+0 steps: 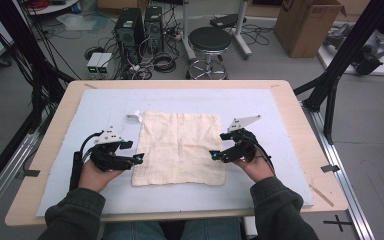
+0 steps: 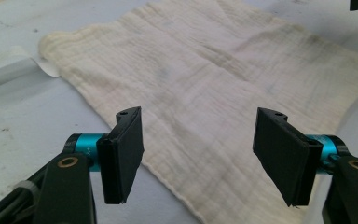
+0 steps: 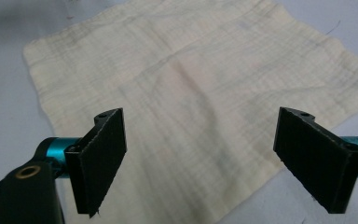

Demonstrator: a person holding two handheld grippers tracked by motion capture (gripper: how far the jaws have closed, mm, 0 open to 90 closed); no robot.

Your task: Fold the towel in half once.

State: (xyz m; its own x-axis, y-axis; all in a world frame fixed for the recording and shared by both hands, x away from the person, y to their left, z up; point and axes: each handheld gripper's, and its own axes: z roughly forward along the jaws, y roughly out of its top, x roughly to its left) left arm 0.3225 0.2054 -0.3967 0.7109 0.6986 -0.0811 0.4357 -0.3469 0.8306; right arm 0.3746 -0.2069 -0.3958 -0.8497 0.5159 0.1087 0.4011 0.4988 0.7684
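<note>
A cream cloth (image 1: 180, 147) lies spread flat on the pale blue mat (image 1: 260, 107) at the table's middle. My left gripper (image 1: 139, 159) rests at the cloth's left edge, jaws wide apart with nothing between them. In the left gripper view the cloth (image 2: 205, 79) stretches ahead of the open left gripper (image 2: 205, 158), whose jaws stand over its near edge. My right gripper (image 1: 213, 155) sits at the cloth's right edge, also open and empty. Over the cloth (image 3: 186, 88) in the right gripper view, the right gripper (image 3: 214, 158) spans a near corner.
A small white tag (image 1: 133, 117) lies on the mat by the cloth's far left corner; the left gripper view shows the tag (image 2: 9, 70) too. Wooden table edge (image 1: 305, 130) frames the mat. Beyond it stand a black stool (image 1: 209, 42), computer towers (image 1: 130, 27) and a cardboard box (image 1: 305, 25).
</note>
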